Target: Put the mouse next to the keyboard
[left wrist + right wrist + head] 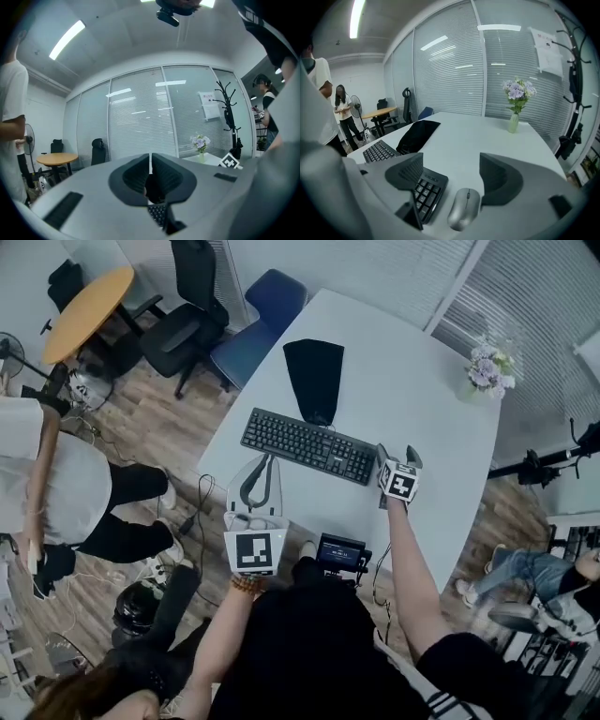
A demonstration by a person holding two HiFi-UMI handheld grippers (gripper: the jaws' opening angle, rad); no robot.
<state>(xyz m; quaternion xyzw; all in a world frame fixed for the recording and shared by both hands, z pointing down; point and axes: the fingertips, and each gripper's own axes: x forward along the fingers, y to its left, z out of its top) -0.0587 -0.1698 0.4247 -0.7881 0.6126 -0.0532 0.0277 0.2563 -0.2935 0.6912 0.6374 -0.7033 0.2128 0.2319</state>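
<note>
A grey mouse (464, 208) lies on the white table (422, 390), just off the right end of the black keyboard (307, 444). My right gripper (451, 172) is open, one jaw on each side of the mouse, and neither jaw grips it. In the head view the right gripper (397, 454) sits at the keyboard's right end and hides the mouse. My left gripper (265, 465) hovers over the table's near edge, pointing at the keyboard. Its jaws are shut with nothing between them, and a bit of keyboard (158, 213) shows below them.
A black pouch (314, 379) lies behind the keyboard. A vase of flowers (489, 369) stands at the far right corner. A small screen device (340, 552) sits at the near table edge. Office chairs (187, 324) and a person (56, 484) are to the left.
</note>
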